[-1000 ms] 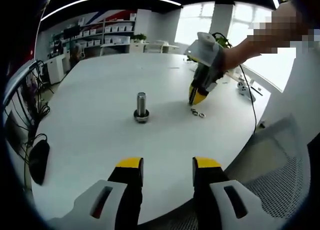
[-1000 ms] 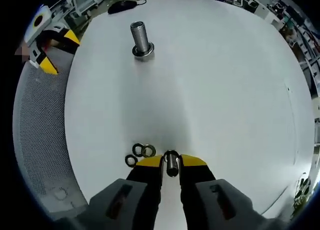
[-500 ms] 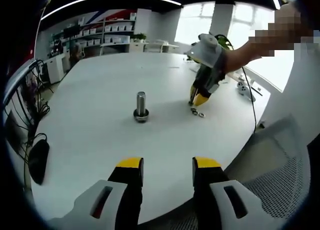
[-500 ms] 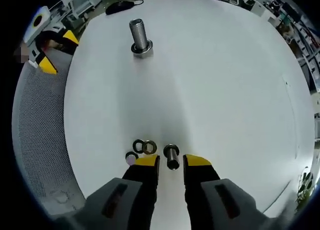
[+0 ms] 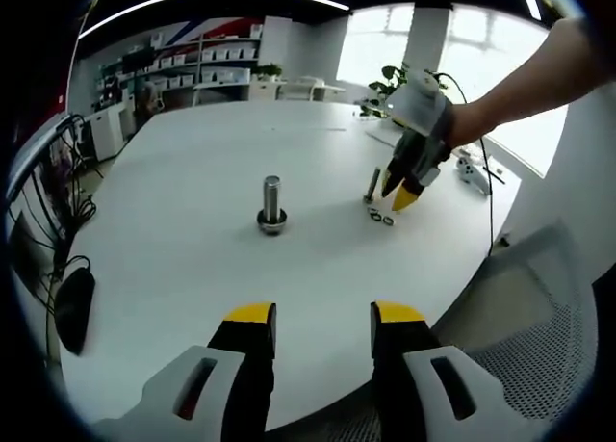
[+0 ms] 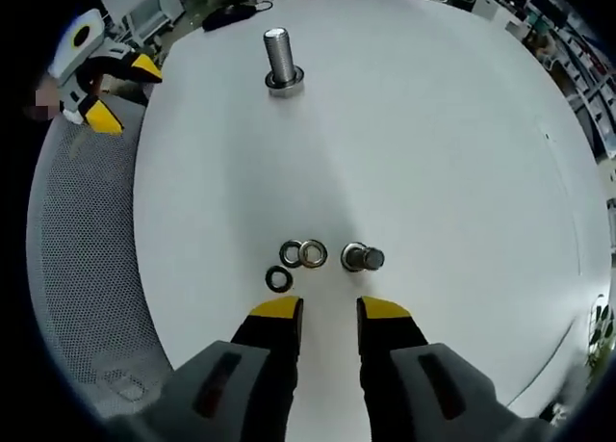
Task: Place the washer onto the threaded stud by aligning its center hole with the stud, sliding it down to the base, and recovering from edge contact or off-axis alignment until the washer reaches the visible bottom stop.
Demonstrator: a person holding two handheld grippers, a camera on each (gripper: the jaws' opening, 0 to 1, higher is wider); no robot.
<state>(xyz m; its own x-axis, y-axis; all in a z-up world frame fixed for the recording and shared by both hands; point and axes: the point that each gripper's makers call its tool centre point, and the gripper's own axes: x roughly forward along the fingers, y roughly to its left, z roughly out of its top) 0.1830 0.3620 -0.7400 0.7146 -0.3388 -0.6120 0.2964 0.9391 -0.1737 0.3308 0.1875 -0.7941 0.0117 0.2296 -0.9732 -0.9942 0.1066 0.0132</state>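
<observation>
Three washers (image 6: 299,260) lie flat on the white table (image 6: 433,124) beside a second, shorter stud (image 6: 362,258); right gripper view makes them clear, left just shows specks. Right gripper (image 6: 327,310) has backed off that stud, jaws parted and empty, held over it by a reaching forearm (image 5: 525,76). Left gripper (image 5: 324,314) hangs wide, empty. Tall threaded stud (image 5: 271,206) stands mid-table.

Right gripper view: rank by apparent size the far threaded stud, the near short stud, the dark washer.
1. Far upright threaded steel stud, though farthest from the camera.
2. Near short steel stud.
3. Dark flat ring washer, clearly smallest.
</observation>
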